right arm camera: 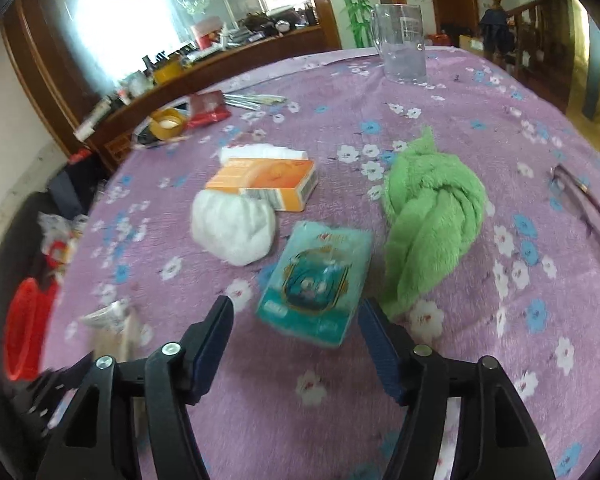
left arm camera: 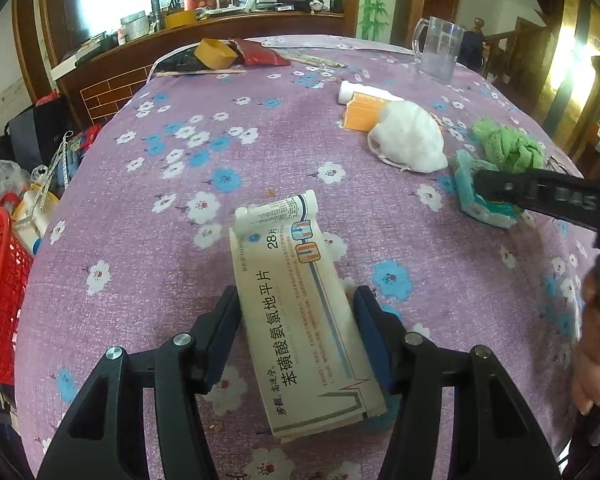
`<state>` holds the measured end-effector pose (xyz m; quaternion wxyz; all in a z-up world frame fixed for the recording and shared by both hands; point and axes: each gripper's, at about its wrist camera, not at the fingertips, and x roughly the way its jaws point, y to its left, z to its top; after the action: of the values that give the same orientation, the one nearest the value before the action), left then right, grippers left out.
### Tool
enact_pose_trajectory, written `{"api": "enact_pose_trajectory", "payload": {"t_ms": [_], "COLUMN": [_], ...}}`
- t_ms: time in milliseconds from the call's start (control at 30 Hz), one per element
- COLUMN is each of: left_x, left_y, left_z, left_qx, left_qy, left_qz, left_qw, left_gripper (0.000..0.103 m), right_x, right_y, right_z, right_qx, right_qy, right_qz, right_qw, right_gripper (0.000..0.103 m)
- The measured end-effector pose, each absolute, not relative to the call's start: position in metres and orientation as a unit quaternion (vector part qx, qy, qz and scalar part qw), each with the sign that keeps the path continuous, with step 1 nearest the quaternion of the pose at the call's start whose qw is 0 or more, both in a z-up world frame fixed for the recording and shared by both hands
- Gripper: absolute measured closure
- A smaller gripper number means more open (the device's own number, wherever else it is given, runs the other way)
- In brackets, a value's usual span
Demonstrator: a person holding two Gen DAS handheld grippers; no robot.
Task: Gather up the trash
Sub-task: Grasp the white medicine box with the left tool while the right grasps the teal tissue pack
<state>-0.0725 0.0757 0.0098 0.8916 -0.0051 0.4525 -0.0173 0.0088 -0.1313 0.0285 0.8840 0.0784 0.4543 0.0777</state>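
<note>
A beige medicine box (left arm camera: 304, 320) with Chinese print lies on the purple flowered tablecloth (left arm camera: 148, 208), a white tube (left arm camera: 276, 210) at its far end. My left gripper (left arm camera: 296, 300) is open, its fingers either side of the box, the left pad touching its edge. My right gripper (right arm camera: 296, 312) is open, fingers either side of the near end of a teal tissue packet (right arm camera: 316, 280), apart from it. The packet also shows in the left wrist view (left arm camera: 480, 196) under the right gripper's finger. A white crumpled wad (right arm camera: 232, 224) and an orange box (right arm camera: 264, 180) lie beyond.
A green towel (right arm camera: 432, 216) lies right of the packet. A clear plastic jug (right arm camera: 404, 44) stands at the far edge. A yellow tape roll (left arm camera: 214, 54) and red pouch (left arm camera: 260, 52) lie far left. A red basket (left arm camera: 0, 296) stands off the table's left edge.
</note>
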Motion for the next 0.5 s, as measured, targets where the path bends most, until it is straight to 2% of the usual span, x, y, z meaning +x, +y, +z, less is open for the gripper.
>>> {"api": "enact_pose_trajectory", "payload": {"t_ms": [167,333,500], "left_x": [-0.072,-0.073,-0.073], "left_y": [0.076,0.077,0.077], "left_z": [0.01,0.01,0.01], "left_qx": [-0.005,-0.007,-0.005], "left_qy": [0.452,0.452,0.452], "left_qz": [-0.018,-0.019,-0.018], "left_qw": [0.892,0.892,0.892], "left_gripper": [0.046,0.046,0.046], "right_x": [0.019,0.012,-0.015], "right_y": [-0.121,-0.122,-0.126], "right_z": [0.016,0.017,0.029], "right_qx": [0.046,0.039,0.067], "right_qy": [0.466,0.451,0.422], "right_qz": [0.048,0.049,0.093], "right_qw": [0.882,0.89,0.899], "right_gripper": [0.033,0.055,0.089]}}
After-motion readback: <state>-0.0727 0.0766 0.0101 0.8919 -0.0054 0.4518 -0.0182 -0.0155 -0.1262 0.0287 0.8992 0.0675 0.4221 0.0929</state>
